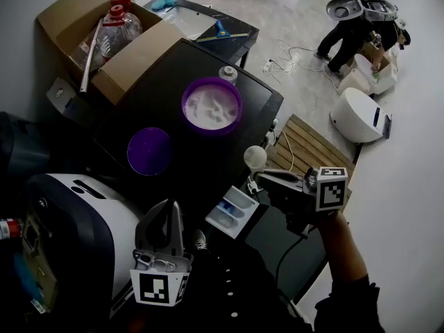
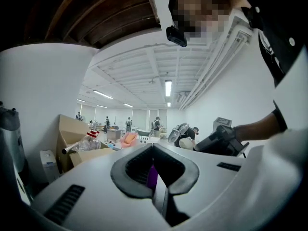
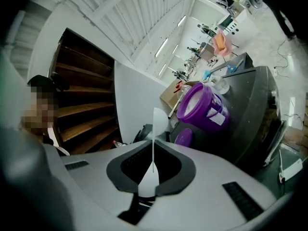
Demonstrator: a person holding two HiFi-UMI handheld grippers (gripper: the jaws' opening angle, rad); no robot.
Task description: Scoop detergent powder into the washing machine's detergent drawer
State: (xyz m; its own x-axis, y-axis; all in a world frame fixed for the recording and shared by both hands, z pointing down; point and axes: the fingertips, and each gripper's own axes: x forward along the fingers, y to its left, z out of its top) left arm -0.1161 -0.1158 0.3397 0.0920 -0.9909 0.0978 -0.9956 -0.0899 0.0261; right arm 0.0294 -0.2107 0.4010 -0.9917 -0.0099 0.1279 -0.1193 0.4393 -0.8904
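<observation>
A purple tub of white detergent powder stands open on the black washing machine top, with its purple lid lying beside it. The white detergent drawer is pulled out at the machine's front edge. My right gripper is shut on the handle of a white scoop, held up and to the right of the drawer. In the right gripper view the scoop stands edge-on, with the tub beyond it. My left gripper is shut, empty, left of the drawer.
A cardboard box with plastic bottles sits at the machine's far left. A small clear jar stands behind the tub. A wooden pallet, a white appliance and a bending person are on the right. A white and dark unit is near left.
</observation>
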